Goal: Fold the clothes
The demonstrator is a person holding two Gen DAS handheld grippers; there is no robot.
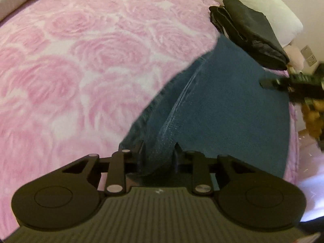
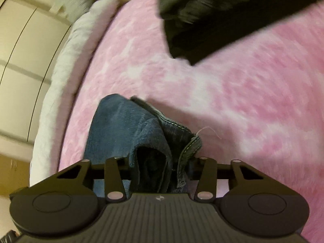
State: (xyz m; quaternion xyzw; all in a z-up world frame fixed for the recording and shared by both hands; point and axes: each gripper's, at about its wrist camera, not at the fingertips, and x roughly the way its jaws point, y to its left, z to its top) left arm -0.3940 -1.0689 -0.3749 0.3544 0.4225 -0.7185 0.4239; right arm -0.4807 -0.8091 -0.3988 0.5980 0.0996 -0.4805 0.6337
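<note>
A pair of blue jeans (image 1: 218, 105) lies stretched over the pink rose-pattern blanket (image 1: 81, 70). My left gripper (image 1: 159, 151) is shut on a bunched seam edge of the jeans. My right gripper (image 2: 160, 162) is shut on the other end of the jeans (image 2: 125, 129), where stitched hems show; it also shows at the right edge of the left wrist view (image 1: 271, 84). The fabric hides the fingertips of both grippers.
A folded black garment (image 1: 249, 30) lies on the blanket near a white pillow (image 1: 263, 2); it shows blurred in the right wrist view (image 2: 212, 20). A grey-white quilt edge (image 2: 58, 77) borders the blanket, with cream wardrobe doors (image 2: 24, 60) beyond.
</note>
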